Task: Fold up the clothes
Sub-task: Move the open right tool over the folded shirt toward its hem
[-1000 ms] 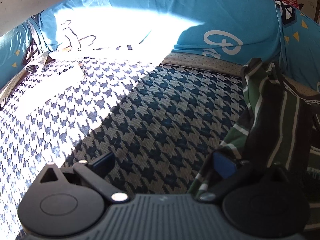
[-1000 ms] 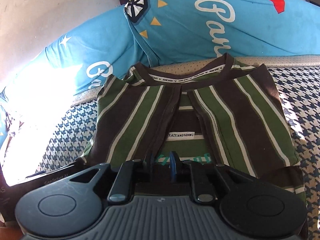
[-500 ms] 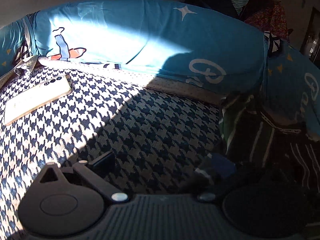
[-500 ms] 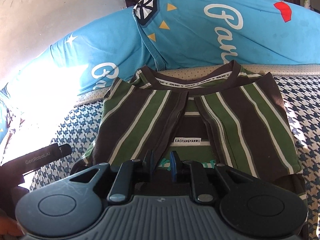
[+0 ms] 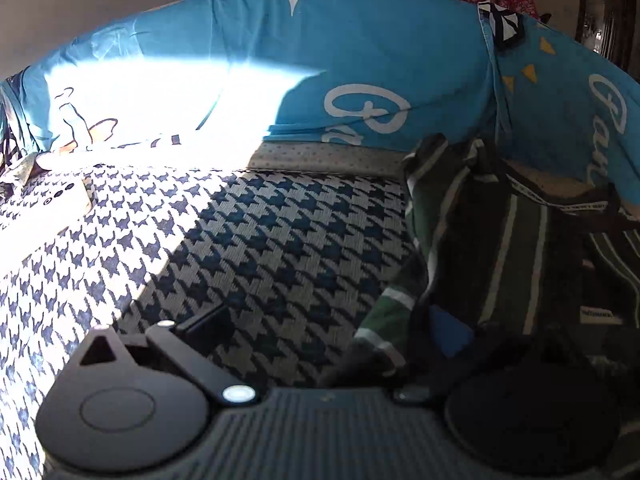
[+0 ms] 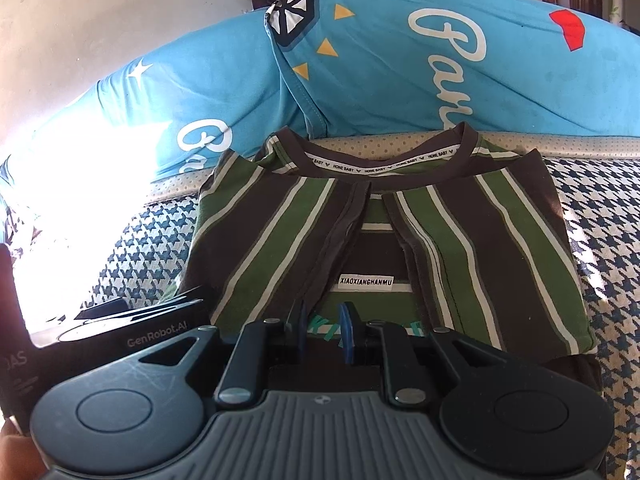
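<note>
Right wrist view: the shirt (image 6: 384, 248) lies flat on the houndstooth mat (image 6: 600, 208), sides folded inward, collar toward the blue pillows (image 6: 400, 80). The right gripper (image 6: 322, 334) sits at its near hem, fingers close together with a narrow gap, apparently pinching nothing. The left gripper (image 5: 324, 326) is spread wide at the shirt's left edge; its right finger seems tucked into the cloth. A phone (image 5: 44, 216) lies in sunlight, well apart.
</note>
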